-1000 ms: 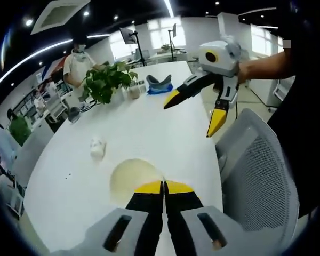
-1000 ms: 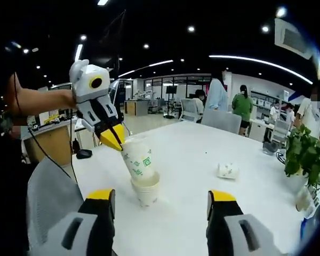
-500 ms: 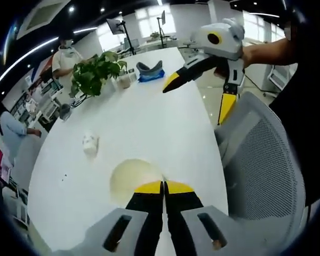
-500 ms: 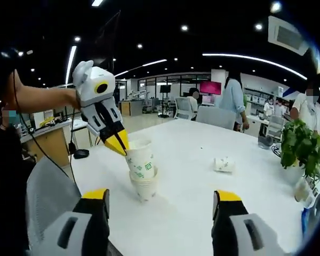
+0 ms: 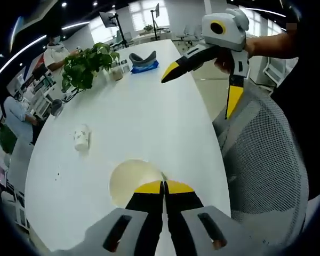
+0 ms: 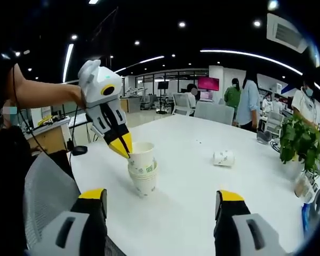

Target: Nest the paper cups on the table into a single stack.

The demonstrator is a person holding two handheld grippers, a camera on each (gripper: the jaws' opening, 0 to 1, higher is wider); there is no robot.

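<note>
Left gripper [image 6: 122, 146] fingers pinch rim of cup stack [image 6: 143, 175]; right gripper [image 6: 162, 200] fingers wide, lone cup [image 6: 224, 158] beyond

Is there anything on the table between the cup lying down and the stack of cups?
Nothing visible. Bare white table lies between the cup on its side and the stack, whose top cup the left gripper pinches.

Matt paper cups [image 6: 142, 173], glossy smooth white table [image 6: 202, 202], mesh chair [image 5: 266, 160]
</note>
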